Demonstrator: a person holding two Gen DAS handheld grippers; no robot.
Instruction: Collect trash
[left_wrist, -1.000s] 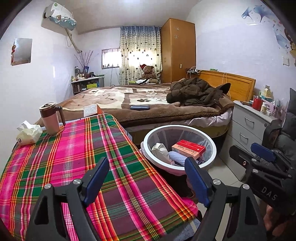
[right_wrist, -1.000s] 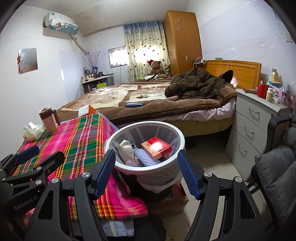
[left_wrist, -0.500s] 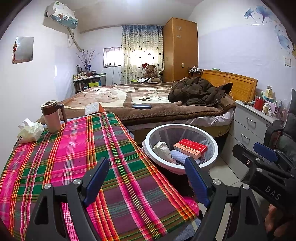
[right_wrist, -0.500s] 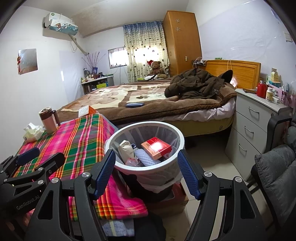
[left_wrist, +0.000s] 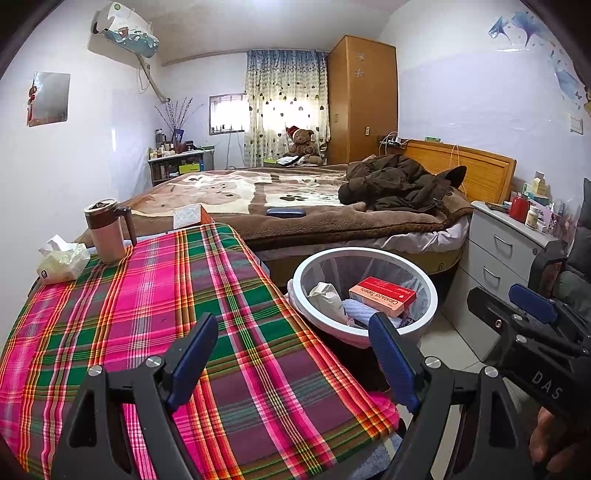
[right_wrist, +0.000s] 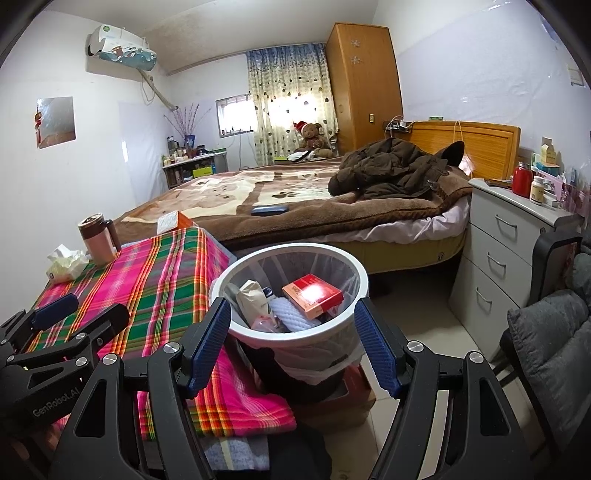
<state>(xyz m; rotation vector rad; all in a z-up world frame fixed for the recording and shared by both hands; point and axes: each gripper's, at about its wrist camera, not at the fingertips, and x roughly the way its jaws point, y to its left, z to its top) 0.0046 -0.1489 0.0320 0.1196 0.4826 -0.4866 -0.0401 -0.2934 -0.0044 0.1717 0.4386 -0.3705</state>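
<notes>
The bin (right_wrist: 291, 295) stands on the floor just beside the desk (left_wrist: 147, 314), between it and the bed (left_wrist: 295, 206). Inside lie a red box (right_wrist: 312, 295), a crumpled white wrapper (right_wrist: 253, 299) and other scraps. Over the last second nothing in it has shifted; only the left camera view has drifted slightly. Both the left gripper (left_wrist: 291, 354) and the right gripper (right_wrist: 291, 343) stay released and empty, so collection appears complete or paused. Legible writing: "tablets" on the box, "DAS" and "GenRobot.AI" on the grippers. A tissue pack (left_wrist: 61, 260) and a mug (left_wrist: 107, 230) remain on the desk.
</notes>
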